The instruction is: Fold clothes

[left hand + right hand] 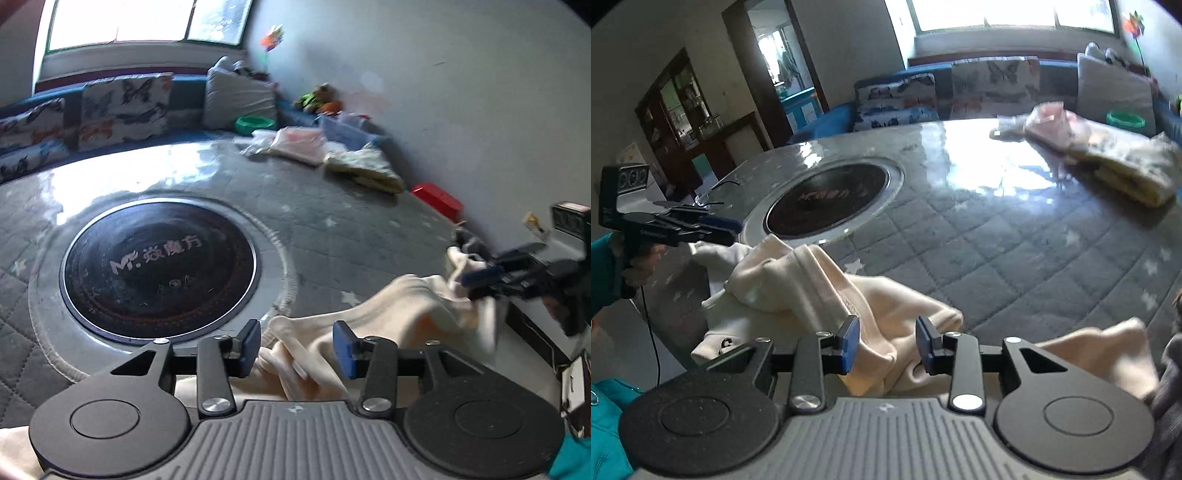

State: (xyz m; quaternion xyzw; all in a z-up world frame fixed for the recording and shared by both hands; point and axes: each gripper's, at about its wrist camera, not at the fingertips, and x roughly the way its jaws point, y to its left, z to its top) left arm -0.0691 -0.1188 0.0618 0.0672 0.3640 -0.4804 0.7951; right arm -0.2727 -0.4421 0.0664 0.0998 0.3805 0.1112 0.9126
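Note:
A cream garment (399, 306) lies bunched at the near edge of the round grey quilted table (332, 229); it also shows in the right wrist view (820, 288). My left gripper (295, 345) is open, its blue pads on either side of a cloth fold. My right gripper (886, 343) is open over another fold of the same garment. In the left wrist view the right gripper (476, 282) shows at the right with cloth around its tips. In the right wrist view the left gripper (716, 230) shows at the left, above the garment's end.
A black induction plate (159, 264) is set in the table's middle. Folded clothes (1108, 158) lie at the far side, with a green bowl (255, 123) and a red box (437, 199). A bench with butterfly cushions (122, 103) stands under the window.

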